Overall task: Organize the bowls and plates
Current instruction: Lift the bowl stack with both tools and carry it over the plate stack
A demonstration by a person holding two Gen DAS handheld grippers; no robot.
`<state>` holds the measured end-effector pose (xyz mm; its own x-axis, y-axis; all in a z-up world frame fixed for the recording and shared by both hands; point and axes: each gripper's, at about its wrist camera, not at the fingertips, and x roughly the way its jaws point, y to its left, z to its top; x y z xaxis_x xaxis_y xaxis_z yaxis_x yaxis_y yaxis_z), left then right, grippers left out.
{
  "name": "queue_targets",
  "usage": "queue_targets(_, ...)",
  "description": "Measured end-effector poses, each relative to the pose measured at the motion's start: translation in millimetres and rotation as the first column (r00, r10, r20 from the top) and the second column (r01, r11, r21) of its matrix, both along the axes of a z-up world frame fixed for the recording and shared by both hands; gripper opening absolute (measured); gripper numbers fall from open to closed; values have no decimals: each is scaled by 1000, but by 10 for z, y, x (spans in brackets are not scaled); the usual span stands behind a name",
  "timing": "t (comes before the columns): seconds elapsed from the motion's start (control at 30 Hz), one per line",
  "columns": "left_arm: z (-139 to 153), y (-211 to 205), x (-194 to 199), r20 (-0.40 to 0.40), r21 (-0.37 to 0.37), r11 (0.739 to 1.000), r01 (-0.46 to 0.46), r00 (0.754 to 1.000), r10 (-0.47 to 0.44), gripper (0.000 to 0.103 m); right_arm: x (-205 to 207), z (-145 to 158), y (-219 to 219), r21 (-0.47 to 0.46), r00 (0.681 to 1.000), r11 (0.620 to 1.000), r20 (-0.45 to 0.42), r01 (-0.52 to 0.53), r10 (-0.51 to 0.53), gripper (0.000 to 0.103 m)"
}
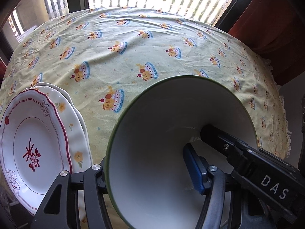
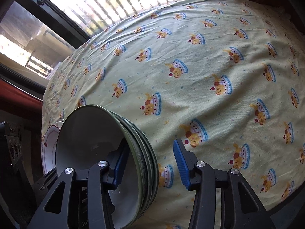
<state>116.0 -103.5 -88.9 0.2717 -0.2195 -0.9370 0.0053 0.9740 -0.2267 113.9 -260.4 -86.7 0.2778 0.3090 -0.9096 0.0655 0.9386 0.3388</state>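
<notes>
- The left gripper straddles the rim of the white ceramic bowl with a green edge. One blue-padded finger sits inside it. The other is outside, its pad hidden behind the rim, so I cannot tell whether these fingers are clenched on the wall.
- The right gripper has its fingers released. One pad is inside the same bowl against the wall. The other stands clear of the stack, out over the cloth.
- In the left view, that black inner finger reaches into the bowl from the far side of the left fingers, partly covering the bowl's bottom.
- The bowl tops a nested stack of like bowls. About four rims show between the right fingers, and the lower ones are cut off by the frame.
- Three round plates lie stacked just outside the left gripper's outer finger: a red-trimmed one on top, a yellow-flowered one beneath, and a plain white edge below that.
- The worktop is wholly covered by a pale green printed tablecloth.
</notes>
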Motion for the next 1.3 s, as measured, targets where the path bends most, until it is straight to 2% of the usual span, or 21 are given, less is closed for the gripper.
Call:
queue_targets(0.07, 12, -17, -13, 3, 15, 1000, -5, 1000, 4, 61, 18, 9, 43, 19, 1000, 1000, -4, -20, 20, 33)
queue_targets(0.13, 22, -27, -24, 6, 21, 1000, -10, 1000, 9, 60, 34, 16, 73, -10, 999, 999, -4, -47, 47, 33)
queue_targets(0.47, 30, -62, -125, -10, 0, 997, -78, 997, 78, 57, 37, 21, 43, -21, 995, 995, -20, -97, 97, 34)
queue_targets(0.63, 110, -133, -213, 1, 13, 996, -89, 996, 89, 55, -17, 52, -30, -14, 994, 994, -28, -108, 107, 34)
queue_targets(0.9, 321, -147, -230, 31, 11, 994, -106, 994, 106, 54, -57, 245, -92, -9, 994, 994, -4, -111, 111, 34)
queue_targets(1.07, 410, -73, -226, 26, -22, 991, -133, 991, 134, 53, -44, 386, -74, -11, 993, 993, 27, -114, 114, 34)
queue_targets(1.3, 534, 38, -228, 30, -21, 993, -117, 993, 117, 52, -52, 506, 16, -15, 994, 994, 37, -104, 104, 34)
